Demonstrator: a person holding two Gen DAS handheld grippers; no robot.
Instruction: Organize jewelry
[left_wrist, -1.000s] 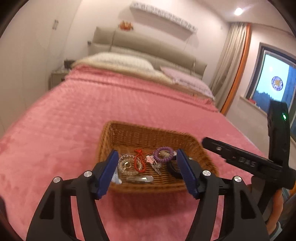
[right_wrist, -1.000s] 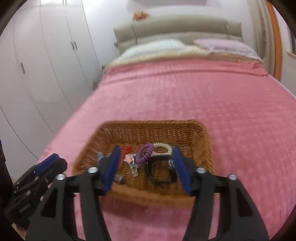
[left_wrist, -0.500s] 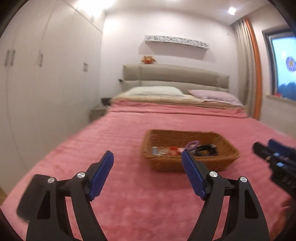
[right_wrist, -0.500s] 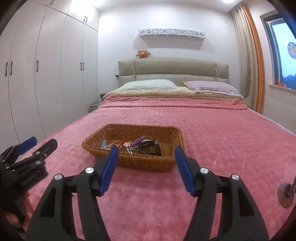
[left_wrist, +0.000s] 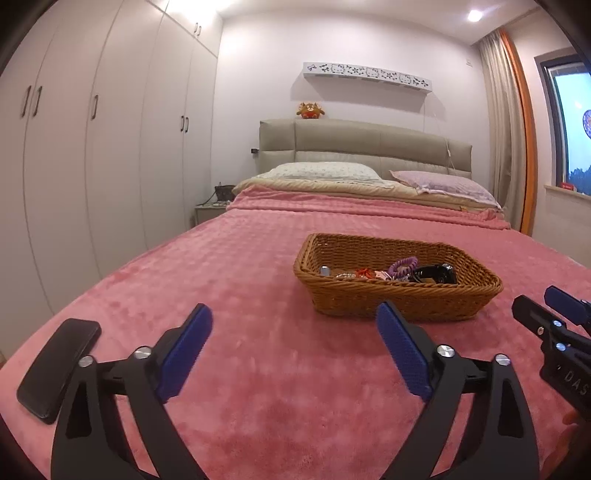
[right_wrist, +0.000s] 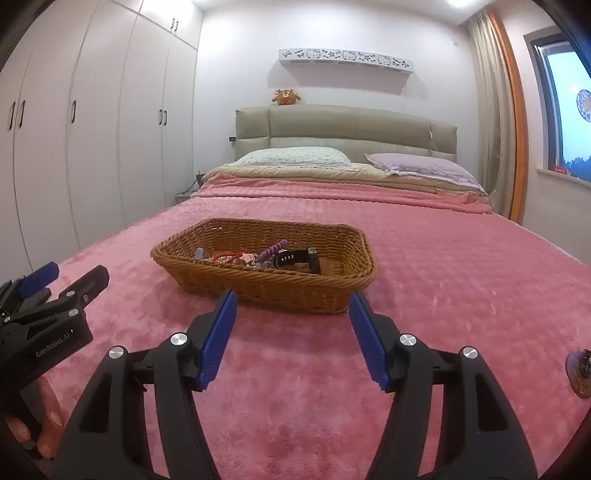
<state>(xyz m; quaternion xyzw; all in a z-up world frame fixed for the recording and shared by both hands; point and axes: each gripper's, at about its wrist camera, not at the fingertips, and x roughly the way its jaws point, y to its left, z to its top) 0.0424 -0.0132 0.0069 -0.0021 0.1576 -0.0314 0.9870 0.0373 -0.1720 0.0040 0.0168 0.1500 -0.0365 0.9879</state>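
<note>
Ahead of both spread, empty grippers, left (left_wrist: 293, 338) and right (right_wrist: 290, 323), the rectangular brown wicker basket (right_wrist: 295, 286) of jewelry lies long axis crosswise.

Low, bedward views — shared basket (left_wrist: 399, 295)

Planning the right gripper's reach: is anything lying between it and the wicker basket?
Nothing visible does. Only bare pink blanket lies between the right gripper and the wicker basket; its jaws are open and empty.
</note>
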